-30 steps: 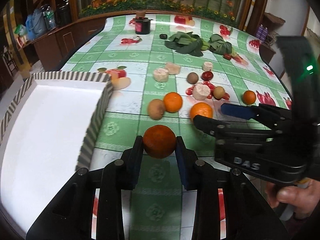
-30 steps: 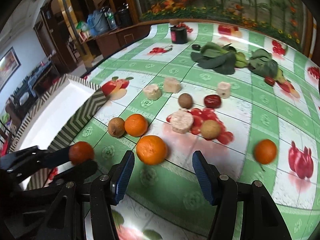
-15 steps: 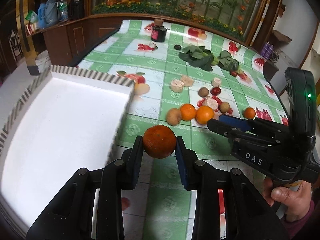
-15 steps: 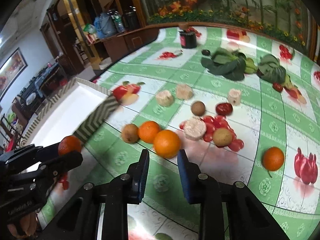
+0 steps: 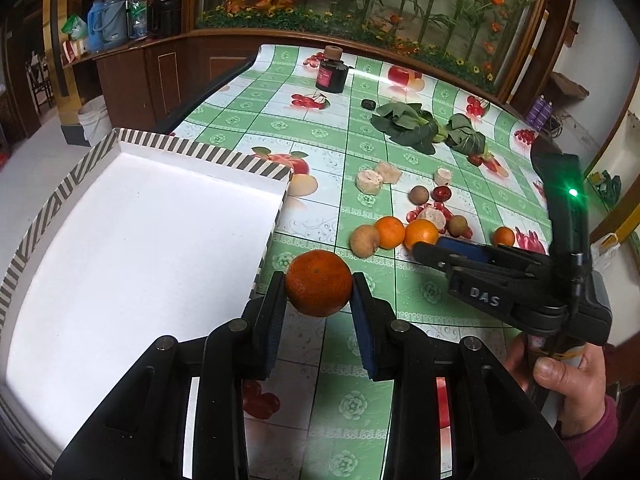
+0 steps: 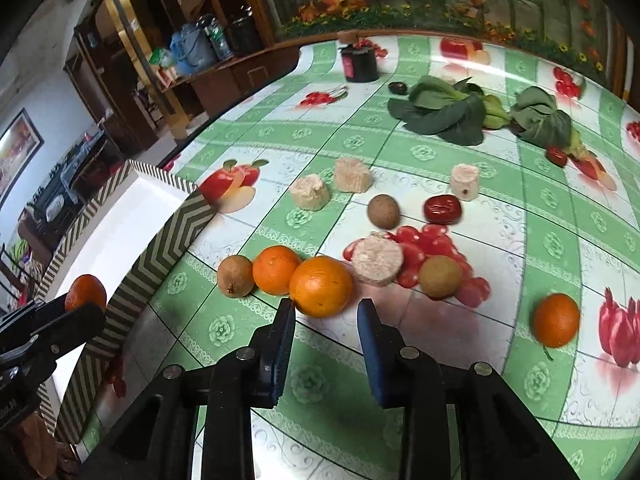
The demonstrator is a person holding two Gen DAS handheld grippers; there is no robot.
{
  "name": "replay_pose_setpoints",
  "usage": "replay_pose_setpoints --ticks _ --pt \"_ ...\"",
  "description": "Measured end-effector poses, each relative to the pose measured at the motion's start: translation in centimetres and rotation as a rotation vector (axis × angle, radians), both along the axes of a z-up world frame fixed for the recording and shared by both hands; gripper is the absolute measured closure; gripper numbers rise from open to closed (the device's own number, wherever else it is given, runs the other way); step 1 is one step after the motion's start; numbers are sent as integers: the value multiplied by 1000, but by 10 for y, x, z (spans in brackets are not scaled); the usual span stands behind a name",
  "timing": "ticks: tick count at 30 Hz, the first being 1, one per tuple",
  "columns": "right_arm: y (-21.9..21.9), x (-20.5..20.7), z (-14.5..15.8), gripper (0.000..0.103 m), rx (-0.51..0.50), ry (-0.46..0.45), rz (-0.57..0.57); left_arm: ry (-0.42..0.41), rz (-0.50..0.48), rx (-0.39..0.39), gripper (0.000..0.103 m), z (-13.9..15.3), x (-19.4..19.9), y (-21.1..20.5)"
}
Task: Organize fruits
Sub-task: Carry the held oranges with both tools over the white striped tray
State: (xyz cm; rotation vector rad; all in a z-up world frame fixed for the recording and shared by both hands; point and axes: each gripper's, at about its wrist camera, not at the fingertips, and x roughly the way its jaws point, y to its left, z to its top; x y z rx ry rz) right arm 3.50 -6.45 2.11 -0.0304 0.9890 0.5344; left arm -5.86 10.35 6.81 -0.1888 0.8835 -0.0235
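My left gripper point(image 5: 318, 292) is shut on a dark orange mandarin point(image 5: 319, 282), held above the tablecloth beside the near right corner of the white tray point(image 5: 200, 152) with its striped rim. That mandarin point(image 6: 85, 291) also shows at the far left of the right wrist view. My right gripper point(image 6: 326, 312) points down at a big orange point(image 6: 320, 286). Its jaws are opening, the orange lies right at the fingertips, and the pads do not press on it. A smaller orange point(image 6: 277, 270) and a brown fruit point(image 6: 235, 275) touch in a row to its left.
Pale cut chunks point(image 6: 376, 258), two brown round fruits point(image 6: 440, 276), a red date point(image 6: 442, 209) and a lone small orange point(image 6: 556, 320) lie scattered beyond. Leafy greens point(image 6: 444, 112) and a dark jar point(image 6: 360, 62) stand at the back. A hand point(image 5: 560, 376) holds the right gripper.
The left gripper has risen with the mandarin and drawn back beside the tray. The right gripper's wide jaws closed to a narrow gap, then widened slightly at the big orange.
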Motion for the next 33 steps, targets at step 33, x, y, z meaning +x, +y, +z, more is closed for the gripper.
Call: replay_pose_setpoints --ticks 33 --pt "119 -8 44 73 106 -77 268 74 149 55 72 9 36 89"
